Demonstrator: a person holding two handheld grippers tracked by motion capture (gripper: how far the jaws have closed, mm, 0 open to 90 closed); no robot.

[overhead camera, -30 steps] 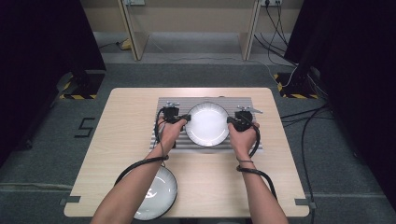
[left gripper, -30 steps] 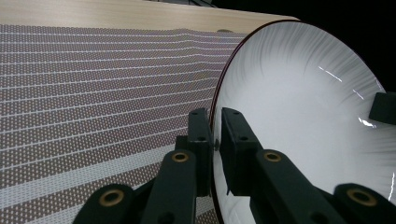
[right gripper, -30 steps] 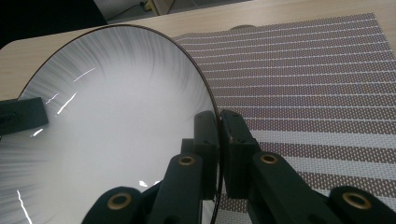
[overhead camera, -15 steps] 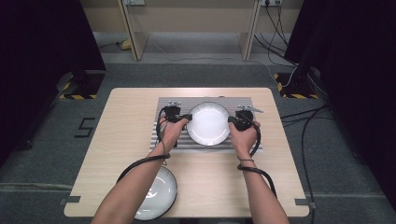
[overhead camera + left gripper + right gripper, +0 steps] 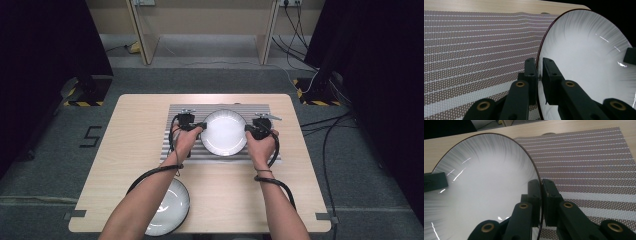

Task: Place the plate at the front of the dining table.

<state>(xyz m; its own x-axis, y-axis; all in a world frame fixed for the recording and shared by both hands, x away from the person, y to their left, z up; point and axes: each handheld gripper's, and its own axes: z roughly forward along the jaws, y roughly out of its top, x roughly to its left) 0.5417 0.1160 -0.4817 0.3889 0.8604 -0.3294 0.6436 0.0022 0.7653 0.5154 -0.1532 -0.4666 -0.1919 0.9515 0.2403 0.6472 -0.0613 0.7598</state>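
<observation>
The plate (image 5: 223,132) is round and white, with fine grey streaks running from its dark thin rim toward a plain centre. Being round, it has no long axis; its open face points upward in the high view. It sits over the middle of the striped mat (image 5: 180,150), which lies toward the far edge of the surface (image 5: 130,125), about midway between the left and right edges.

The left gripper (image 5: 201,125) has its fingers (image 5: 530,72) closed on the plate's left rim, one finger on each face of the rim. The right gripper (image 5: 247,128) grips the opposite, right rim the same way, its fingers (image 5: 549,195) pinching the thin edge between them. The plate thus spans the gap between the two grippers.

A second plate (image 5: 170,207) lies at the near edge of the surface, toward its left corner.
</observation>
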